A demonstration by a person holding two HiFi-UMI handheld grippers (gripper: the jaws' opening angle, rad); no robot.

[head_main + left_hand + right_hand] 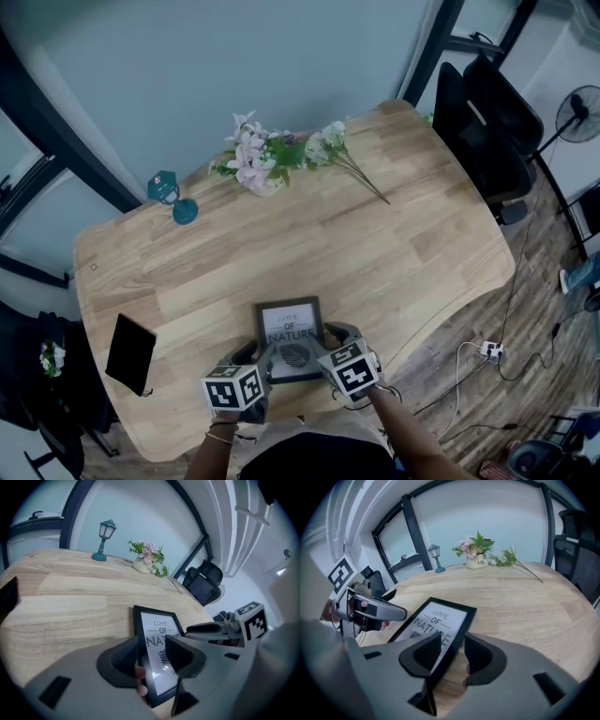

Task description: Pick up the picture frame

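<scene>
I have the left gripper and right gripper part-open, each straddling one side rail of the picture frame between its jaws (neither clamped yet) for a balanced lift.

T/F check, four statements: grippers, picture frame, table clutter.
1. The picture frame sits near the edge of the table nearest the person. True.
2. The left gripper has its jaws pressed together, empty. False: they stand apart, astride the frame's left edge.
3. The right gripper straddles the frame's right edge. True.
4. The teal lamp lies beside the frame. False: it stands upright at the table's far edge.
</scene>
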